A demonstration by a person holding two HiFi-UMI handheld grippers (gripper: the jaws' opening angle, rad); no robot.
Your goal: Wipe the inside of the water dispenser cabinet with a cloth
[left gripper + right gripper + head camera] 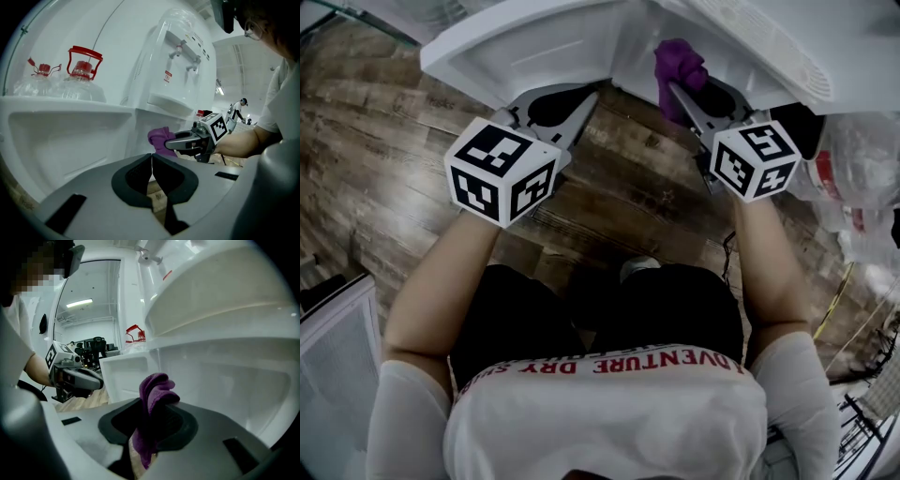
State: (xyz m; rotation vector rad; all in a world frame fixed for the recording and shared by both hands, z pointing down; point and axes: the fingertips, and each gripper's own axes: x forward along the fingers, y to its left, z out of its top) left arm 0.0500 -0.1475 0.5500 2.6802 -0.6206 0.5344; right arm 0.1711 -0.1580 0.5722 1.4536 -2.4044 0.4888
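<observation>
At the cabinet (225, 376) mouth, the right gripper (154, 416) pinches the cloth (157, 390) proud of its jaws for wiping, while the left gripper (152, 161) waits pressed together, empty.

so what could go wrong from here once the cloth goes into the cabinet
1. The purple cloth is bunched in the right gripper, with a tail hanging below; rubbing the cabinet wall might tug it loose.
2. The left gripper, shut and empty, sits close to the open door and could knock it.
</observation>
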